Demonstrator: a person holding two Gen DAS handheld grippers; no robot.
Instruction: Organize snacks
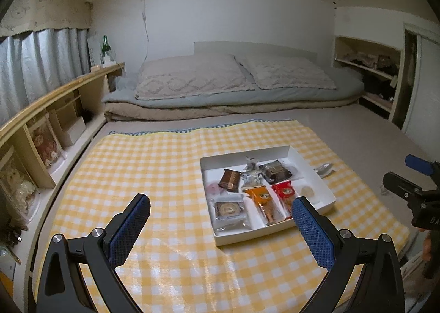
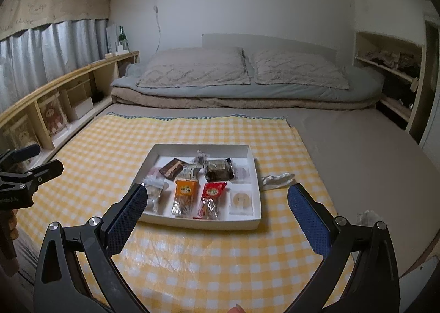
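1. The white divided box (image 2: 255,164) is taken as the landmark; it lies on the yellow checked cloth (image 2: 192,258) spread over the bed.
2. Most snacks are already held inside the box: an orange packet (image 2: 184,197) and a red packet (image 2: 211,198) in the near compartments, a round biscuit (image 2: 241,200) to the right of them, a clear-wrapped cake (image 1: 229,209) at the left near corner.
3. Toward the far side of the box, a brown wafer pack (image 2: 172,167) and a dark wrapped cake (image 2: 218,170) are seen, with small wrapped pieces lying loosely between them across the dividers.
4. Outside the box, just beside its right wall, a crumpled silvery wrapper (image 2: 276,178) is left on the cloth.
5. The left tool (image 1: 221,212) and the right tool (image 2: 217,203) are both spread wide and hold nothing, near the front of the box.
6. The task is judged nearly finished; the loose middle pieces and the outside wrapper appear to remain.
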